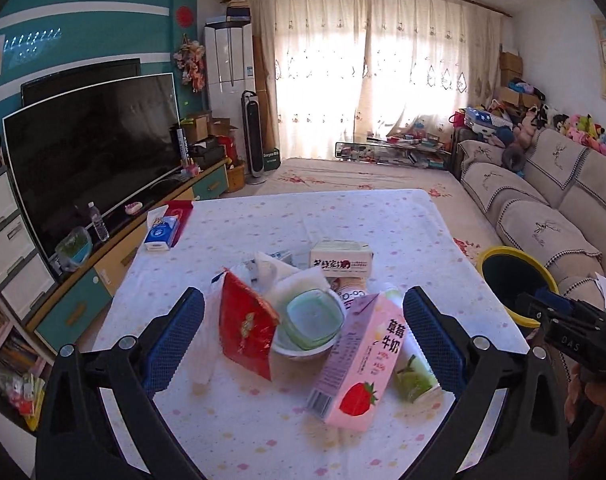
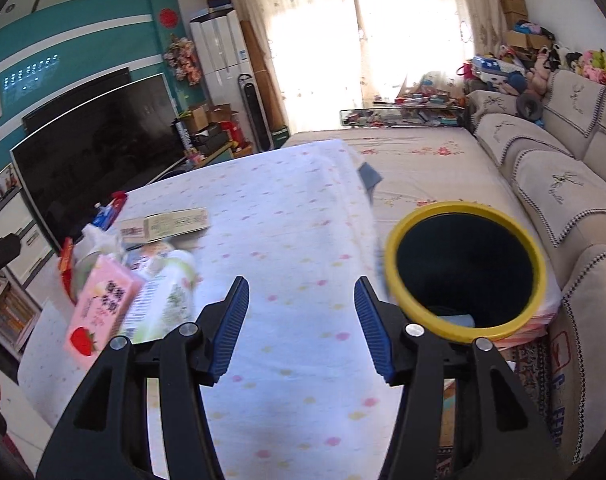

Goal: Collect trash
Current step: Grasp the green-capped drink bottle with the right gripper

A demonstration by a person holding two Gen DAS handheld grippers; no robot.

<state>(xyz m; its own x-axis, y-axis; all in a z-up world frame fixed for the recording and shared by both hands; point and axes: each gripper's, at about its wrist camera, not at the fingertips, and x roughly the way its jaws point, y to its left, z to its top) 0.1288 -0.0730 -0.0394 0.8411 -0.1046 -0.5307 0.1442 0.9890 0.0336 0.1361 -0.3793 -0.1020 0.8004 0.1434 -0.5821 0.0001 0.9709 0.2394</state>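
A heap of trash lies on the dotted tablecloth [image 1: 263, 216]: a red packet [image 1: 245, 328], a white bowl [image 1: 303, 350] with a green lid in it, a pink strawberry milk carton [image 1: 355, 364], a green-labelled carton [image 1: 415, 372] and a beige box [image 1: 341, 260]. My left gripper [image 1: 303, 336] is wide open, its blue pads standing either side of the heap without touching it. My right gripper [image 2: 302, 328] is open over bare cloth with nothing between its fingers. The pink carton [image 2: 99, 308] lies to its left. The yellow-rimmed black bin [image 2: 391, 256] stands to its right, off the table's edge.
A blue tissue pack [image 1: 161, 228] lies at the table's far left corner. A TV [image 1: 91, 148] on a low cabinet stands left of the table, and a sofa [image 1: 543, 216] runs along the right. The bin [image 1: 481, 266] sits between table and sofa, with a pale item at its bottom.
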